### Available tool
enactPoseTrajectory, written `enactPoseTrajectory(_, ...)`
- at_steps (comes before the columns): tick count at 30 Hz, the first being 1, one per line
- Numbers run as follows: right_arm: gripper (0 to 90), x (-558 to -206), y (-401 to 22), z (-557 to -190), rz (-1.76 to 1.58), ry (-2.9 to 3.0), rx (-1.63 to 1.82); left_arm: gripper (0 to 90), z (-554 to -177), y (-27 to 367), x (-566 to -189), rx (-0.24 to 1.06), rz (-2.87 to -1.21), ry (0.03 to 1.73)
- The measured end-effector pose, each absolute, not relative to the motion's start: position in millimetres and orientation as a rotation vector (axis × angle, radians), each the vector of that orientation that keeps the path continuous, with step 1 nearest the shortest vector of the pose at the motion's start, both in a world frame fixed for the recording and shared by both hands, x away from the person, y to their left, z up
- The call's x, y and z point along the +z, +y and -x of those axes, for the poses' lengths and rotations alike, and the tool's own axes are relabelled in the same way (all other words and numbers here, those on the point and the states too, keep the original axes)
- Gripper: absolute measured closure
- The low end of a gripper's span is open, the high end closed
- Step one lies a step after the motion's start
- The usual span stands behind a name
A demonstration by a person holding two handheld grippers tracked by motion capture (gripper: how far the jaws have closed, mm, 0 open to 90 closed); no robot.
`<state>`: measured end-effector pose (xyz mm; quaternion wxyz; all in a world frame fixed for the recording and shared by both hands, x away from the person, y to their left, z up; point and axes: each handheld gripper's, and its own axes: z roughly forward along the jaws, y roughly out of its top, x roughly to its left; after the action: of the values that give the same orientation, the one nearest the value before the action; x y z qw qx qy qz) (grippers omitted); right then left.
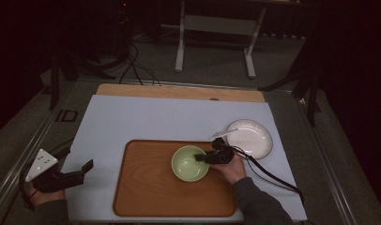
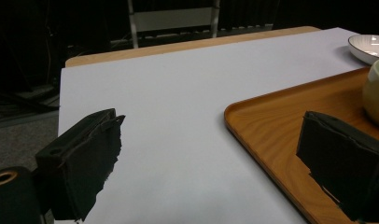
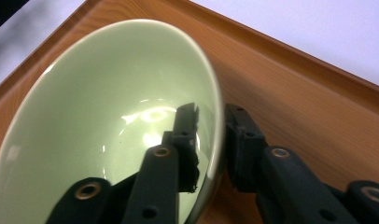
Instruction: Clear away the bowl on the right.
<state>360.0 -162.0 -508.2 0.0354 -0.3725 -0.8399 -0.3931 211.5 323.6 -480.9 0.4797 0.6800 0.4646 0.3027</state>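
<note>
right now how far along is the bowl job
Done: the pale green ceramic bowl sits on the brown wooden tray. In hand: the right gripper pinches the bowl's rim, one jaw inside, one outside. Left: the open left gripper waits; the white round plate remains off-tray.

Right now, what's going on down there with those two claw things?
Right gripper: jaws clamped on green bowl rim, one inside, one outside. Bowl on wooden tray. Left gripper: open, empty.

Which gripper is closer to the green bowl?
Right. The right hand-held gripper grips the green bowl by its rim; the left hand-held gripper hangs open off the wooden tray.
</note>
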Motion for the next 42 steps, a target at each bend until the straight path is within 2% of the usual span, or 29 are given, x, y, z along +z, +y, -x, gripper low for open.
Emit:
enactPoseTrajectory(4, 65.7, -505.0, -163.9, -360.0, 1.135, -2.582, -1.229, 6.2, -211.9, 322.3, -480.9, 0.74, -1.665, 1.132)
enactPoseTrajectory(10, 60.3, -492.8, -170.4, -359.4, 1.134, -2.577, -1.301, 6.2, -211.7, 322.7, -481.0, 0.739, -1.661, 1.135)
enactPoseTrajectory(42, 51.5, -454.9, -200.2, -353.7, 1.167, -2.668, -1.4, 6.2, -211.8, 323.2, -481.3, 0.739, -1.661, 1.138)
